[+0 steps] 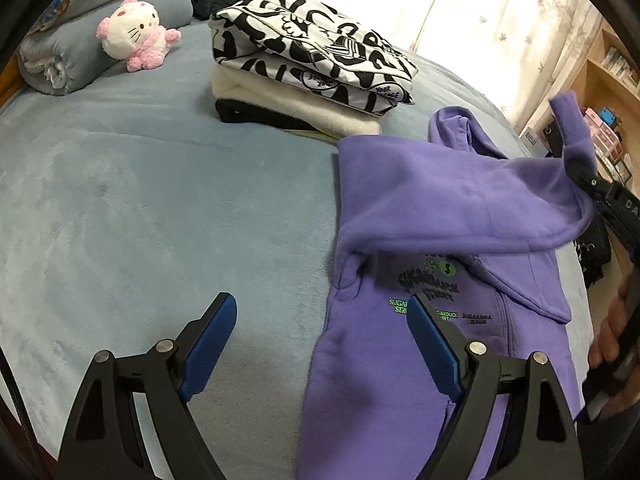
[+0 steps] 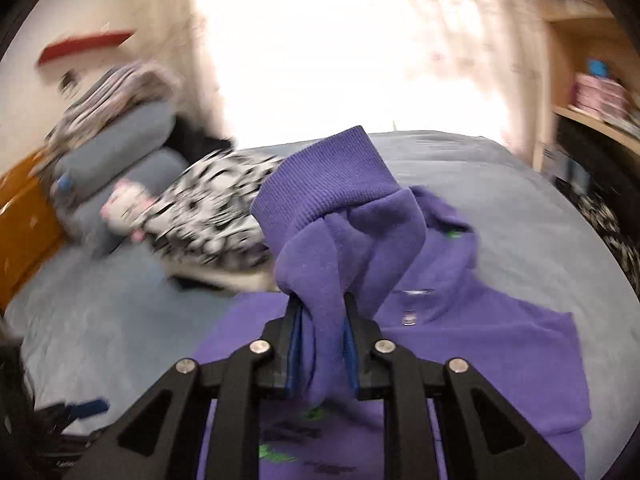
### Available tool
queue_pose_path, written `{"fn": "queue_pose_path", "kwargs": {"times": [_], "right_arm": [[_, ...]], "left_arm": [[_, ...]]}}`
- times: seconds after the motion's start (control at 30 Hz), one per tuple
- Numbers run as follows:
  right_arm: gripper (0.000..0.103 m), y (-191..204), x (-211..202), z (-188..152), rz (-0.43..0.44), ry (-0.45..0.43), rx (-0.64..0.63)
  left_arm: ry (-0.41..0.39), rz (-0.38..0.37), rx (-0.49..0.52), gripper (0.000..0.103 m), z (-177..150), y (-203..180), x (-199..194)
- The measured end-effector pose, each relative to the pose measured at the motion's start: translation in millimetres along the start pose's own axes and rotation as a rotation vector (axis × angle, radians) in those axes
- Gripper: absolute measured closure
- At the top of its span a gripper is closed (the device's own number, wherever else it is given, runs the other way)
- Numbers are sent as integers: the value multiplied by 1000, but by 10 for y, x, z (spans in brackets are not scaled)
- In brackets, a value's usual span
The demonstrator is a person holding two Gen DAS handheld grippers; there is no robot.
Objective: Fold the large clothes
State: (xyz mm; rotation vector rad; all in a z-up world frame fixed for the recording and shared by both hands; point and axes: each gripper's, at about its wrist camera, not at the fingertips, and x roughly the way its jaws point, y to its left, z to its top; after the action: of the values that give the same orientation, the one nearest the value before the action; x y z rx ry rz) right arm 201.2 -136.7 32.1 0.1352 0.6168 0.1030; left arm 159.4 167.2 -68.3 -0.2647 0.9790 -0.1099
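A purple hoodie (image 1: 440, 208) with green and black print lies on the grey-blue bed (image 1: 160, 200). One sleeve is folded across the chest. My left gripper (image 1: 320, 312) is open and empty, low over the hoodie's left edge. My right gripper (image 2: 322, 300) is shut on the other sleeve (image 2: 328, 216) just below its ribbed cuff and holds it up above the hoodie (image 2: 480, 340). In the left wrist view the right gripper (image 1: 576, 168) shows at the far right, lifting that sleeve.
A stack of folded clothes (image 1: 308, 64) with a black-and-white printed one on top sits at the back of the bed. A pink and white plush cat (image 1: 132, 32) leans on rolled grey bedding (image 1: 80, 48). Shelves (image 1: 608, 92) stand at the right.
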Motion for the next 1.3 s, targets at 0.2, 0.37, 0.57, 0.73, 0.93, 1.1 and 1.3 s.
{"fn": "queue_pose_path", "kwargs": {"times": [0.2,0.37,0.57,0.73,0.93,1.1,1.3], "right_arm": [[46,-929,543,-612,-176,304,257],[46,-1320,412,-900,-176,336,354],[46,-1666,331,-701,-163,310,378],[46,-2000,515,-567,-148,310,408],[46,-2255,861,-516,-106,354,397],[46,-2277,1131,-477,-36,371,351],[78,-2119,1233,-541,-72,358,238]], "left_arm": [[29,2,39,17,-15,-131,118],[56,-4,89,17,78,-281,288],[95,-35,151,17,328,-477,641],[177,-42,168,17,580,-529,1139],[223,-76,124,17,892,-517,1558],[223,-29,144,17,1039,-604,1778],[188,-2,184,63,1064,-754,1857]]}}
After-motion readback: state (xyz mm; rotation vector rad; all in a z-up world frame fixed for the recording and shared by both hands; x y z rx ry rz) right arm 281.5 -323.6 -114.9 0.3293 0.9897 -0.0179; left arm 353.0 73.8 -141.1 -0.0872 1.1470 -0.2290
